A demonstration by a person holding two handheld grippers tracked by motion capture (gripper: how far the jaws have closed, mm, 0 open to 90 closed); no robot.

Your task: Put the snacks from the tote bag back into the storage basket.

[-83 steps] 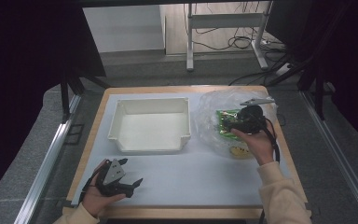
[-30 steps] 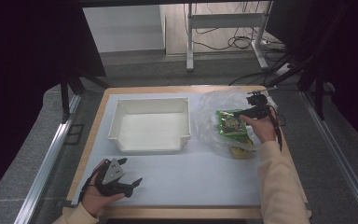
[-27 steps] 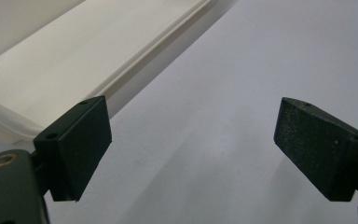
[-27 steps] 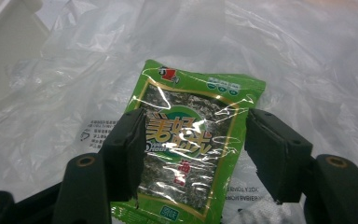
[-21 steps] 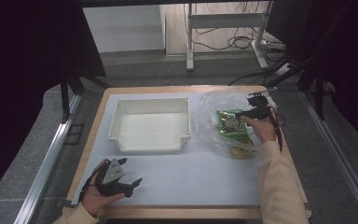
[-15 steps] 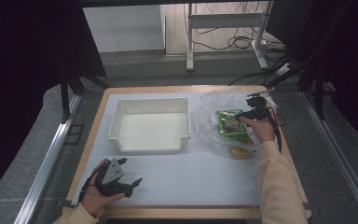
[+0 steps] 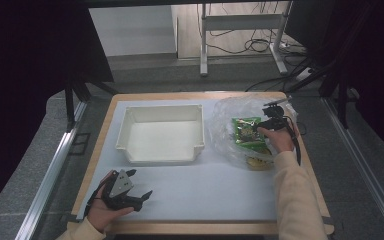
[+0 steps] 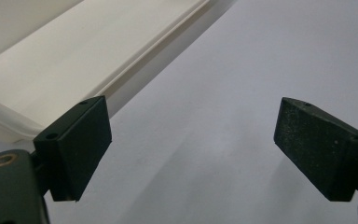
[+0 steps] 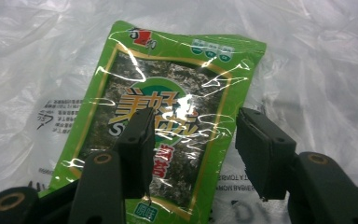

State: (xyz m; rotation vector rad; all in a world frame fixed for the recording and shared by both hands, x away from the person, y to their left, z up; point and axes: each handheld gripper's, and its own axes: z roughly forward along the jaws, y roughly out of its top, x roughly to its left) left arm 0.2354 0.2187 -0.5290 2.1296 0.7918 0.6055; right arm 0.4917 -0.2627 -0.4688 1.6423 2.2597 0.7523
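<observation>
Green snack packet lies on clear plastic bag, right of white bin. Right gripper fingers half-wide, just been closing astride packet, likely to lift it. Left gripper fingers wide, empty, parked near bin.

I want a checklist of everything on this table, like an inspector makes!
Surface: pale mat on a wooden-edged table.
Job's things: green snack packet lying on a clear plastic bag; something yellow beside it.
Clutter: empty white tray, mid-table.
Grippers: right gripper over the packet, jaws have just been closing, astride its right part, not yet pinching; left gripper open near the tray, nothing between its jaws.
Cables: black cable along the right wrist; more on the floor.
Surroundings: desk legs, dark curtains.
</observation>
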